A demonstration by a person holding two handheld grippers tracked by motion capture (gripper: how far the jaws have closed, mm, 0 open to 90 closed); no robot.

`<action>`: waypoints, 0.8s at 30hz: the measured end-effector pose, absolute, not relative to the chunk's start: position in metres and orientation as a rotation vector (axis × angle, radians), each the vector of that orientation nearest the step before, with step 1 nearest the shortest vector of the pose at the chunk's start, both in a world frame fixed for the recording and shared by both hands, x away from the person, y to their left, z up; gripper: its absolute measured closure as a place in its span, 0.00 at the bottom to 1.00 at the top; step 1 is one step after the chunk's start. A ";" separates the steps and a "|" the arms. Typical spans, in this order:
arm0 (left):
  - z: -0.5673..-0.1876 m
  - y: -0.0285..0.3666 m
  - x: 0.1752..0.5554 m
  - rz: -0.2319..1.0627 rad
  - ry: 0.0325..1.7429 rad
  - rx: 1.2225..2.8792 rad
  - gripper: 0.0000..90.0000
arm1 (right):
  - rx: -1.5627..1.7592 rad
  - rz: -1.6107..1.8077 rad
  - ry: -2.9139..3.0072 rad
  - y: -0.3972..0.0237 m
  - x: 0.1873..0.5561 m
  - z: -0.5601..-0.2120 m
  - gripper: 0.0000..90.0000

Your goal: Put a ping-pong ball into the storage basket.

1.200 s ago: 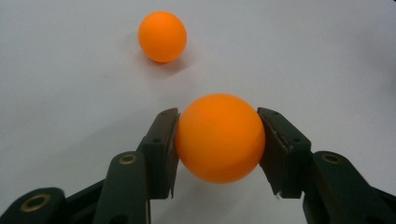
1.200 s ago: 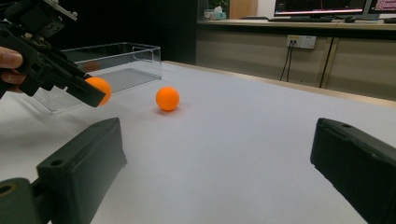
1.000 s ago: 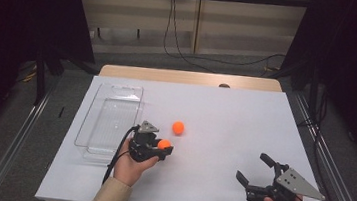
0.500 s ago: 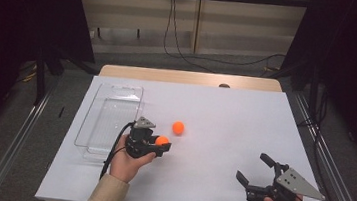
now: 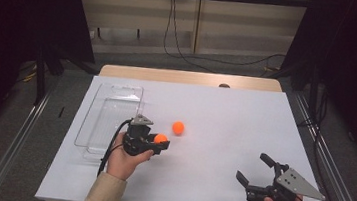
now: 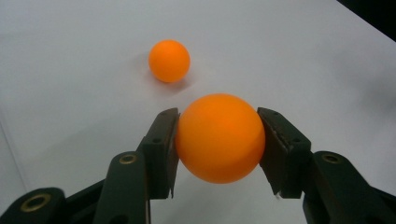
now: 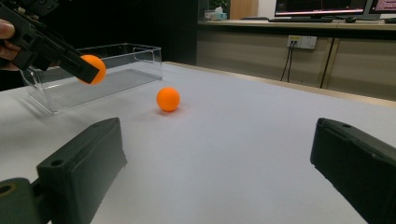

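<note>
White table (image 5: 225, 115) holds two orange balls (image 5: 178, 127), one clear tray (image 5: 109, 118), two tools (image 5: 253, 181).

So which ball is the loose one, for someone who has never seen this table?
On the white table, right of the clear tray, sit two orange balls. The loose ball rests bare on the tabletop; its twin, the held ball, is clamped in the left gripper.

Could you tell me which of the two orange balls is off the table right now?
The orange ball clamped in the left gripper; the other ball rests alone on the white table.
</note>
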State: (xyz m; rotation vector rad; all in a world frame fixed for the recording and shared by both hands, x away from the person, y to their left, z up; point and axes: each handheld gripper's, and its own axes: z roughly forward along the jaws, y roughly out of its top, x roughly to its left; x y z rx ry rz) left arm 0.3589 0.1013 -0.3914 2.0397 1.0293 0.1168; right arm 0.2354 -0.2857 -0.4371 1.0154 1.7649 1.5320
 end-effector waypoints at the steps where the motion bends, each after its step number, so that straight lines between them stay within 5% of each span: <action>1: -0.391 0.102 0.359 0.116 1.031 2.037 0.57 | 1.015 1.532 1.766 -0.286 0.235 -0.437 0.02; 24: -0.380 0.109 0.363 0.107 1.039 2.027 0.57 | 1.016 1.531 1.762 -0.286 0.235 -0.437 0.02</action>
